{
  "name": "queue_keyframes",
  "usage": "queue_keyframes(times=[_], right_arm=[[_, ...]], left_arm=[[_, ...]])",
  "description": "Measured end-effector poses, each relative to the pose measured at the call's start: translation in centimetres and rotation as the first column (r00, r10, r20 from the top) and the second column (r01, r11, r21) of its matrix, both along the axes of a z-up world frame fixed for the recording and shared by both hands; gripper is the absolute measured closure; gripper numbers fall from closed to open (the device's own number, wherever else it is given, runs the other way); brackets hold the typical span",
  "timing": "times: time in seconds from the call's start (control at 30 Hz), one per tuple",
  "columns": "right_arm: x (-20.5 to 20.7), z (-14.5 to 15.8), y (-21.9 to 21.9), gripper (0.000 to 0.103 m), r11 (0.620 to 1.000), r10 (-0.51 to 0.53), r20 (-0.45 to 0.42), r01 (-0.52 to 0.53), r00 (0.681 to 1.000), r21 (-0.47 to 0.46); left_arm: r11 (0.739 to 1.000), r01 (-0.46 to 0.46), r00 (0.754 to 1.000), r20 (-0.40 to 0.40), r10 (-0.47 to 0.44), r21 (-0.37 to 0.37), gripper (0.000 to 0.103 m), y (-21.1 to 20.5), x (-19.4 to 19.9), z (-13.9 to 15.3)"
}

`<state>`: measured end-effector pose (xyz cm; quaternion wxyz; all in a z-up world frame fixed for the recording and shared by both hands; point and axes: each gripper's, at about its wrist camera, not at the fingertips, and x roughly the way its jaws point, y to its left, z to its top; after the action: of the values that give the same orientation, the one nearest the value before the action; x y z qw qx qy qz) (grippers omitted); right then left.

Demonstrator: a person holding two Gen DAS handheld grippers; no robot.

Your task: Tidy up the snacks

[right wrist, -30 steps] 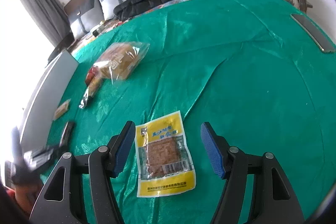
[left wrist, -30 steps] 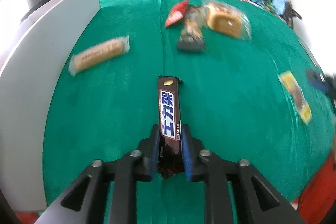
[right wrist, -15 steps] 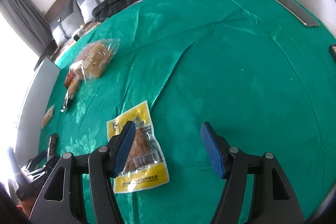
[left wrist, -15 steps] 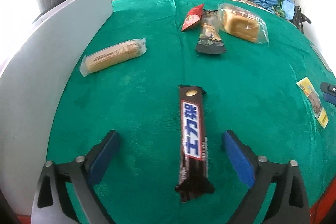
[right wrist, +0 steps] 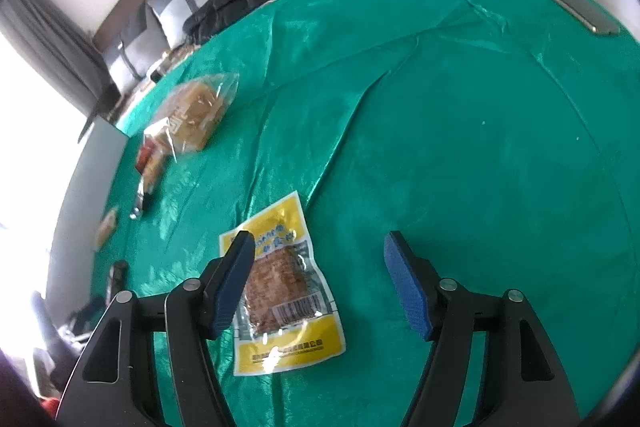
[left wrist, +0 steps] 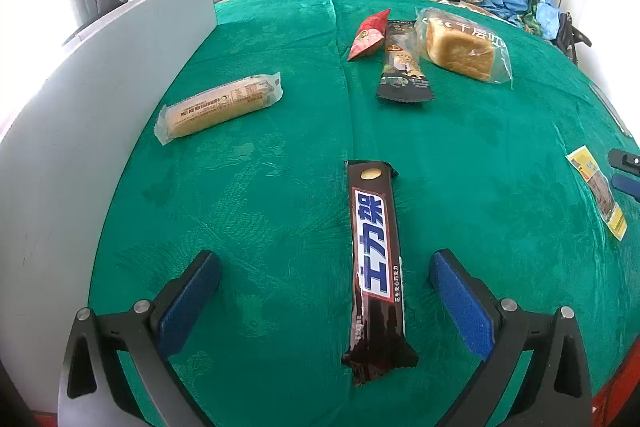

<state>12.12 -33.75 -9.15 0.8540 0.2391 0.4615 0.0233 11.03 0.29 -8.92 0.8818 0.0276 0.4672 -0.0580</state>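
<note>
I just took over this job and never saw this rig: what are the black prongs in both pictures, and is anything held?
The prongs are two hand-held grippers, each with a camera looking along its fingers. The left gripper is open; the chocolate bar lies free between its fingers on the green cloth. Beyond it lie a roll, a red packet, a dark packet and bagged bread. The right gripper is open too, one finger over the yellow packet. Nothing is held.

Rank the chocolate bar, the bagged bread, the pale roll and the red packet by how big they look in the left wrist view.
1. chocolate bar, though it lies nearest the camera
2. pale roll and bagged bread, too alike to rank
3. red packet, farthest away
</note>
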Motion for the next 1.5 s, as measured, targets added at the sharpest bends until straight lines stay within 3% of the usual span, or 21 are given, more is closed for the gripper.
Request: queue_keyframes(times=[0.3, 0.47, 0.53, 0.6, 0.7, 0.73, 0.83, 0.9, 0.97, 1.03, 1.07, 1.1, 1.13, 1.17, 1.27, 1.37, 1.5], right_arm=[[0.1, -0.1, -0.4, 0.031, 0.998, -0.009, -0.009, 0.009, 1.0, 0.06], [-0.2, -1.1, -1.1, 0.031, 0.954, 0.003, -0.023, 0.004, 1.0, 0.299], [-0.1, -1.2, -1.0, 0.031, 0.949, 0.017, -0.031, -0.007, 0.999, 0.315], [0.1, -0.7, 0.3, 0.031, 0.968, 0.062, -0.036, -0.052, 0.997, 0.245], [0.3, 0.4, 4.7, 0.025, 0.982, 0.185, -0.044, -0.187, 0.982, -0.035], [0.3, 0.4, 6.7, 0.021, 0.956, 0.232, -0.061, -0.239, 0.971, -0.168], [0.1, -0.5, 11.1, 0.013, 0.847, 0.286, -0.096, -0.298, 0.953, -0.439], [0.4, -0.7, 11.1, 0.016, 0.87, 0.258, -0.06, -0.258, 0.964, -0.42], [1.3, -0.3, 10.8, 0.039, 0.868, 0.249, -0.092, -0.264, 0.964, -0.42], [1.5, 0.1, 9.1, 0.049, 0.908, 0.221, -0.103, -0.244, 0.97, -0.341], [1.5, 0.0, 8.4, 0.062, 0.917, 0.236, -0.1, -0.255, 0.967, -0.306], [1.1, 0.2, 7.7, 0.067, 0.917, 0.224, -0.101, -0.245, 0.969, -0.316], [0.6, 0.2, 6.6, 0.067, 0.936, 0.208, -0.102, -0.229, 0.973, -0.269], [0.3, 0.2, 5.8, 0.067, 0.954, 0.201, -0.095, -0.217, 0.975, -0.208], [-1.0, 0.0, 2.4, 0.067, 0.991, 0.134, -0.071, -0.135, 0.988, -0.001], [-1.8, 0.3, 0.6, 0.067, 0.978, 0.091, -0.004, -0.089, 0.996, 0.188], [-1.4, 0.3, 1.3, 0.066, 0.978, 0.087, 0.016, -0.088, 0.996, 0.187]], left_arm=[[1.0, 0.0, 1.0, 0.0, 0.0, 0.0, 0.0, 0.0, 0.0, 0.0], [1.0, 0.001, 1.0, 0.0, -0.001, -0.001, 0.0, 0.0, 0.0, 0.0], [1.0, 0.001, 1.0, 0.001, -0.001, -0.001, 0.0, 0.0, 0.0, 0.0], [1.0, 0.001, 1.0, 0.001, -0.001, -0.001, 0.0, 0.0, -0.1, 0.0], [1.0, 0.0, 1.0, 0.0, 0.0, -0.001, 0.0, 0.0, -0.1, 0.0], [1.0, 0.0, 1.0, 0.0, 0.0, -0.001, 0.0, 0.0, -0.1, 0.0], [1.0, 0.0, 1.0, 0.0, 0.0, -0.001, 0.0, 0.0, 0.0, 0.0], [1.0, -0.002, 1.0, -0.007, 0.002, 0.001, 0.0, -0.1, 0.0, 0.1], [1.0, -0.006, 1.0, -0.022, 0.005, -0.002, 0.004, -0.1, 0.0, 0.3], [1.0, 0.01, 1.0, -0.015, -0.01, -0.004, 0.023, -0.3, -0.4, 0.8], [1.0, 0.028, 1.0, -0.007, -0.028, -0.004, 0.043, -0.5, -0.7, 1.1], [0.999, 0.036, 0.999, -0.003, -0.036, -0.003, 0.068, -0.5, -0.8, 1.4], [0.999, 0.043, 0.999, -0.005, -0.043, -0.009, 0.081, -0.5, -0.8, 1.5], [0.999, 0.04, 0.999, -0.009, -0.041, -0.009, 0.087, -0.5, -0.8, 1.6], [0.995, 0.001, 1.0, -0.025, -0.003, -0.095, 0.087, 0.7, -1.2, 1.7], [0.989, -0.004, 0.999, -0.036, -0.002, -0.151, 0.087, 1.5, -1.7, 1.8], [0.975, -0.016, 0.999, -0.037, 0.008, -0.223, 0.087, 2.8, -2.3, 3.2]])
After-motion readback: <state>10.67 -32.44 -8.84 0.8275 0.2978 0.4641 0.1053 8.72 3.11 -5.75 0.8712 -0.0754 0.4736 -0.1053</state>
